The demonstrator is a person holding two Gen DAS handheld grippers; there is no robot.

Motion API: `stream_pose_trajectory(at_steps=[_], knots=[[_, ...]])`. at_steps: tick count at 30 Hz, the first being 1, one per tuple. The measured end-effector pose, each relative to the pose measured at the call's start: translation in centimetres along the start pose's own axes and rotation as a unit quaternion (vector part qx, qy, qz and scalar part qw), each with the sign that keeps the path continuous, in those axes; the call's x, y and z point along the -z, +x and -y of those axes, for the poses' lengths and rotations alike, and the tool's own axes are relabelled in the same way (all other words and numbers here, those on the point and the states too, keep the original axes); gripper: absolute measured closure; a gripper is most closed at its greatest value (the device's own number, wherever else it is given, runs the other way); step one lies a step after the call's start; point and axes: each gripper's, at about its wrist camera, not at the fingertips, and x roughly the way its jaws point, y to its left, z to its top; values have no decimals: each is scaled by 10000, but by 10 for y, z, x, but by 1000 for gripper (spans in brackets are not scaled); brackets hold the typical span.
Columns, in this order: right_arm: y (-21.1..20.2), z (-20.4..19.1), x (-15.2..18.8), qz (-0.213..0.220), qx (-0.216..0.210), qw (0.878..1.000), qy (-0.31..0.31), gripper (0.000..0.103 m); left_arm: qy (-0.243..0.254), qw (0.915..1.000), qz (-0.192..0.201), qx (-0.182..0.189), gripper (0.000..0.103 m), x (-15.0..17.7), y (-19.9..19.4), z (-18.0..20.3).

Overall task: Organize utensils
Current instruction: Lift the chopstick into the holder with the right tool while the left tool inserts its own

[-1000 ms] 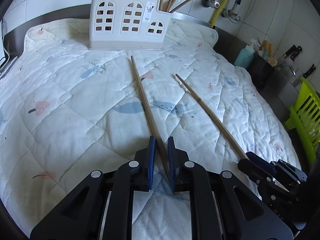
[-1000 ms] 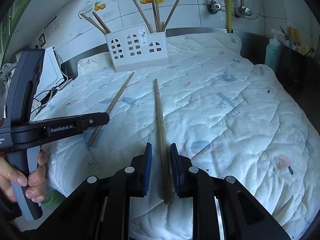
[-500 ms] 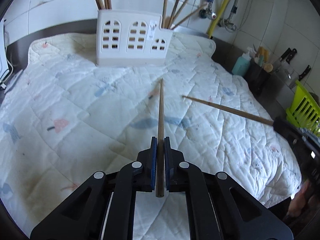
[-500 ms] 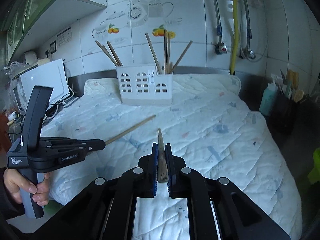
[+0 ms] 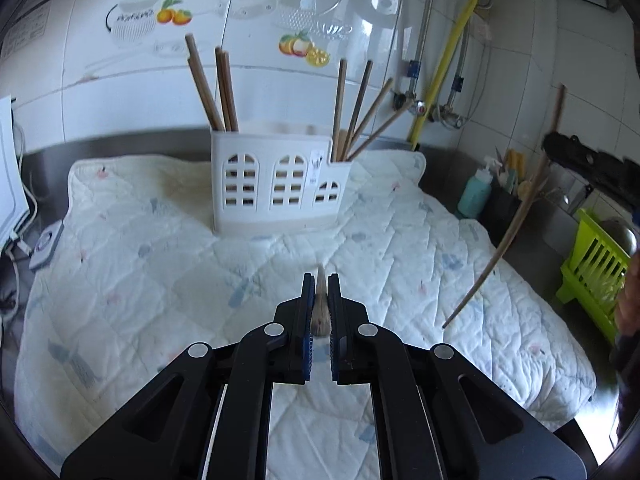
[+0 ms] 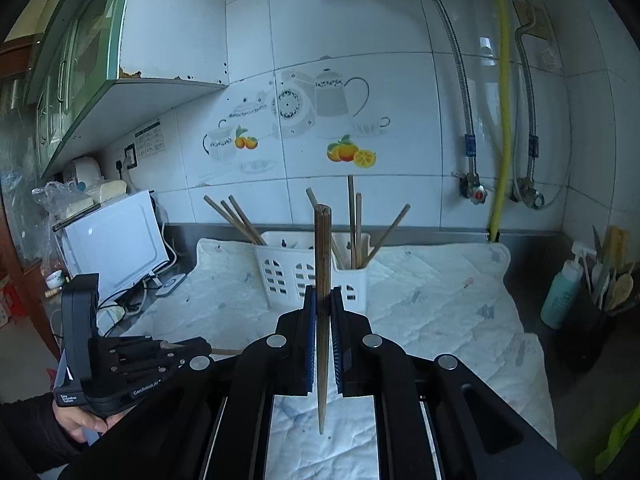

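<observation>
The left gripper (image 5: pixel 319 300) is clamping one chopstick (image 5: pixel 320 304) pointing forward, aimed at the white holder (image 5: pixel 276 188) far across the quilt (image 5: pixel 160 280). The right gripper (image 6: pixel 323 320) is pinching the other chopstick (image 6: pixel 322 280) upright, narrow tip down, likely readying it for dropping into a compartment.

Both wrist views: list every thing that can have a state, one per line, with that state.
Left hand-held gripper: shut on a chopstick.
Left chopstick: lifted off the quilt, pointing forward toward the holder.
Right hand-held gripper: shut on a chopstick.
Right chopstick: held upright, thick end up, thin tip down.
White utensil holder: upright on the quilt, chopsticks standing at both ends.
Quilt: spread flat on the counter.
</observation>
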Motion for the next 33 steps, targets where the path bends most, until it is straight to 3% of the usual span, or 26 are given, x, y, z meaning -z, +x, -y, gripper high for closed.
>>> stream_pose_trajectory(at_steps=[6, 15, 22, 33], knots=[[27, 9, -62, 270, -208, 9994, 35, 96, 186, 9997, 182, 40, 98, -35, -4, -4], [98, 10, -126, 611, -25, 9980, -154, 96, 425, 9980, 457, 44, 98, -84, -5, -11], [147, 10, -131, 646, 207, 9970, -364, 96, 554, 9943, 909, 4, 98, -130, -15, -13], [199, 19, -105, 74, 246, 9983, -532, 95, 664, 9840, 1622, -330, 98, -194, -22, -14]])
